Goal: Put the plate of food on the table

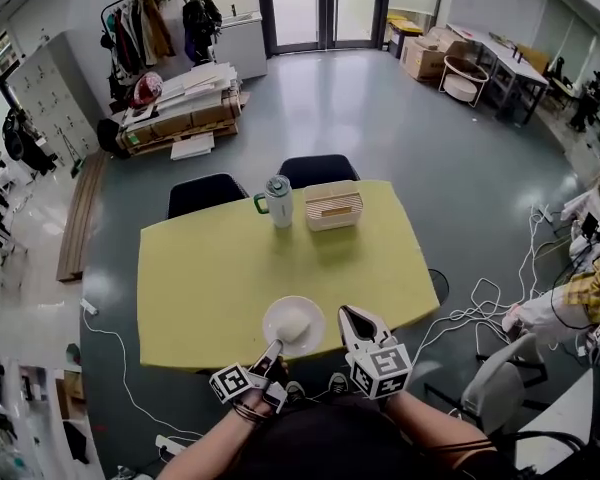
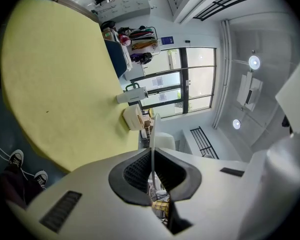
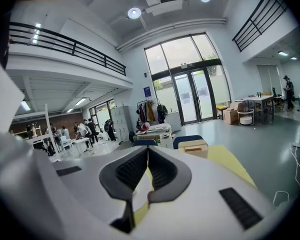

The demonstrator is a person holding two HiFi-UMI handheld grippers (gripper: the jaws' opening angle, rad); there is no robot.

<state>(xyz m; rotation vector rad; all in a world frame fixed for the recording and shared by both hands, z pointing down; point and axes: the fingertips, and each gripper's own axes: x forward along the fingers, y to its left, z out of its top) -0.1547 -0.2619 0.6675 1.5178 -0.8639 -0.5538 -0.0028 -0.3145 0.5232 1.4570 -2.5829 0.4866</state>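
The left gripper (image 1: 276, 349) pinches the plate (image 1: 315, 317) by its rim, the right gripper (image 1: 353, 315) is shut and empty, and next the plate should go down flat on the table (image 1: 200, 278).

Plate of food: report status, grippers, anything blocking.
Left gripper shut on round white plate's rim. Plate at yellow table's near edge. Right gripper shut, empty. Green-handled white tumbler, beige basket far side, not blocking.

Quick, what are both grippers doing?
Left gripper: closed on the plate rim.
Right gripper: closed, holding nothing.
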